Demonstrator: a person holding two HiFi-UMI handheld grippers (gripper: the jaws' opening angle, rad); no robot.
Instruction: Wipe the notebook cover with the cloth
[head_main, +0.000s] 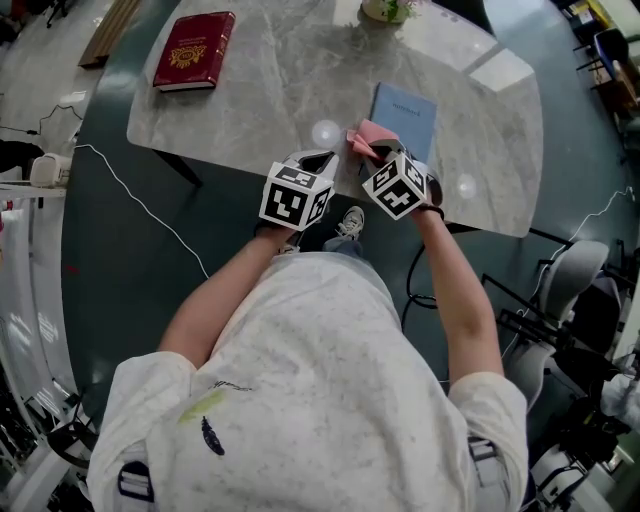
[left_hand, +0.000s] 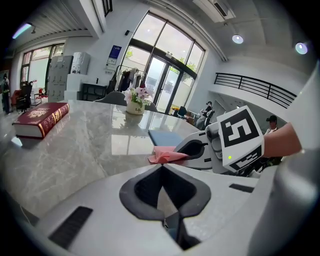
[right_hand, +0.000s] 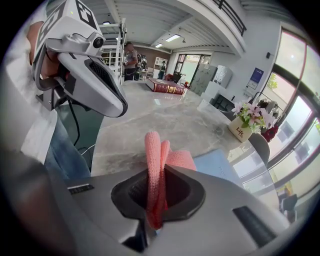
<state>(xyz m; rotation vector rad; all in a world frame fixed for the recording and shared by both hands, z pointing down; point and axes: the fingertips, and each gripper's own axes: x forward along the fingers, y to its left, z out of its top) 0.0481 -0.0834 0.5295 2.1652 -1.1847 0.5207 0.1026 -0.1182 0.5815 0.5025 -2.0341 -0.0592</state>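
Observation:
A blue notebook (head_main: 405, 118) lies flat on the marble table (head_main: 280, 90) near its front edge; it also shows in the left gripper view (left_hand: 167, 138) and the right gripper view (right_hand: 220, 165). My right gripper (head_main: 372, 148) is shut on a pink cloth (right_hand: 156, 170), which sticks up folded between its jaws. In the head view the cloth (head_main: 368, 136) hangs just left of the notebook's near corner. My left gripper (head_main: 318, 158) sits beside the right one at the table's front edge, jaws shut and holding nothing (left_hand: 162, 170).
A red hardcover book (head_main: 194, 50) lies at the table's far left. A small flower pot (head_main: 388, 10) stands at the far edge beyond the notebook. A white cable (head_main: 140, 200) runs across the floor at left. A chair (head_main: 580, 290) stands at right.

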